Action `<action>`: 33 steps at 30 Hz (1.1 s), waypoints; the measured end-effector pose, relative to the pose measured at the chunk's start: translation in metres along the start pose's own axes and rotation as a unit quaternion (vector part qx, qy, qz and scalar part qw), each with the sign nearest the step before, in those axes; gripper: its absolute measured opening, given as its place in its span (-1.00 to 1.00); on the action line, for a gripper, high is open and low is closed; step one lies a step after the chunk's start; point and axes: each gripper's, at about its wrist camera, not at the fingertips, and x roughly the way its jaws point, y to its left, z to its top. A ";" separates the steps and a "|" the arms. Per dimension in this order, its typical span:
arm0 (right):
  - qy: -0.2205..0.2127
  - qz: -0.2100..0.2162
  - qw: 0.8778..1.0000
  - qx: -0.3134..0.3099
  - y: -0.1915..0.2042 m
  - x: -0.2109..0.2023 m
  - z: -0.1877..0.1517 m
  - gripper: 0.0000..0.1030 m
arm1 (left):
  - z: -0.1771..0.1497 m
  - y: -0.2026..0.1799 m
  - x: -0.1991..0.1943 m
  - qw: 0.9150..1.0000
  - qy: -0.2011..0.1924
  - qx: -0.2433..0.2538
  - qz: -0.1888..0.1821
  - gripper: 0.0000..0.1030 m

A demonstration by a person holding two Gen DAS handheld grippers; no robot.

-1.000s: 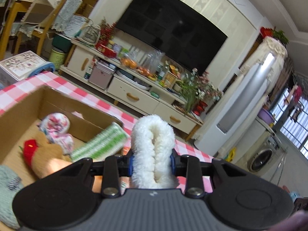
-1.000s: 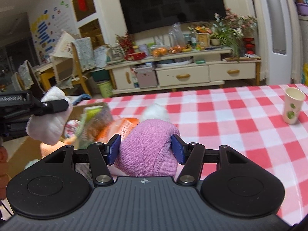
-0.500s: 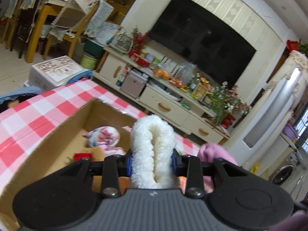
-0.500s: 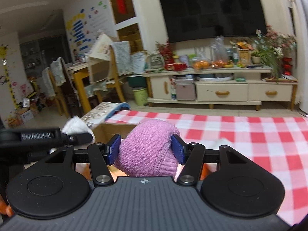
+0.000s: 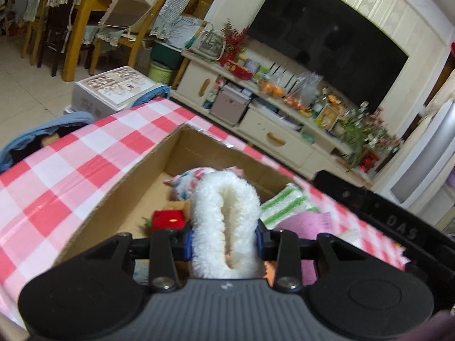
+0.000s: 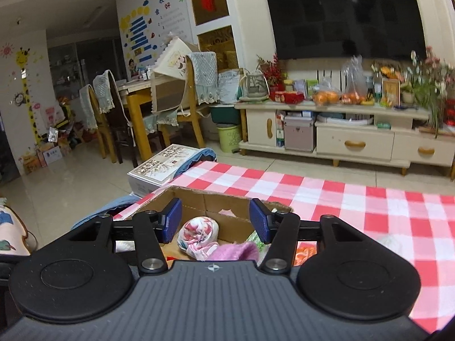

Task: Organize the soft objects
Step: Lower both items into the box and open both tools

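Note:
My left gripper [image 5: 224, 241] hangs over the open cardboard box [image 5: 113, 199]. Its pads still press a white fluffy cloth [image 5: 224, 221], though the jaws are opening. Under it in the box lie a floral bundle [image 5: 184, 182], a red plush piece [image 5: 167, 218], a green striped cloth [image 5: 284, 204] and a pink knitted piece [image 5: 301, 221]. My right gripper [image 6: 216, 220] is over the same box [image 6: 216, 199], jaws apart and closing with nothing between them. The pink knitted piece [image 6: 236, 251] rests just below it, beside the floral bundle [image 6: 199, 233].
The box stands on a red and white checked tablecloth [image 6: 369, 213] near the table's left edge. A white carton [image 6: 162, 167] and blue fabric [image 5: 42, 133] sit just off that edge. Chairs, a yellow table and a TV cabinet [image 6: 355, 142] stand beyond.
My right gripper let go of the pink knitted piece, which now lies in the box. Both grippers shifted left over the box. The white fluffy cloth stays between the left pads.

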 end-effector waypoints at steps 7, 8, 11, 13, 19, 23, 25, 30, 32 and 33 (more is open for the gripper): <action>-0.016 -0.033 0.999 0.015 -0.010 -0.018 -0.005 0.51 | -0.002 0.005 0.000 1.000 0.005 -0.002 0.016 -0.08; -0.020 -0.039 0.999 0.019 -0.013 -0.022 -0.006 0.61 | -0.003 0.004 0.000 1.000 0.004 -0.003 0.015 -0.06; -0.029 -0.059 0.997 0.026 -0.021 -0.037 -0.011 0.71 | -0.003 0.004 -0.001 1.000 0.004 -0.001 0.019 0.07; -0.032 -0.082 0.996 0.025 -0.026 -0.046 -0.017 0.82 | -0.002 0.005 -0.001 1.000 0.003 -0.001 0.022 0.12; -0.010 -0.136 0.991 -0.007 -0.029 -0.052 -0.037 0.93 | -0.001 0.003 -0.003 1.000 -0.008 -0.002 0.030 0.40; 0.005 -0.146 0.988 -0.053 -0.018 -0.045 -0.047 0.93 | -0.001 0.003 -0.004 0.999 -0.014 -0.004 0.030 0.41; 0.007 -0.139 0.987 -0.081 -0.005 -0.040 -0.049 0.93 | 0.000 0.003 -0.005 0.999 -0.018 -0.006 0.031 0.45; -0.015 -0.132 0.980 -0.149 0.022 -0.031 -0.050 0.93 | 0.001 0.004 -0.007 0.999 -0.028 -0.007 0.034 0.52; -0.023 -0.110 0.983 -0.145 0.026 -0.031 -0.046 0.93 | 0.002 0.004 -0.007 0.999 -0.030 -0.009 0.036 0.53; -0.026 -0.093 0.986 -0.137 0.025 -0.032 -0.043 0.94 | 0.002 0.005 -0.007 0.999 -0.030 -0.010 0.036 0.53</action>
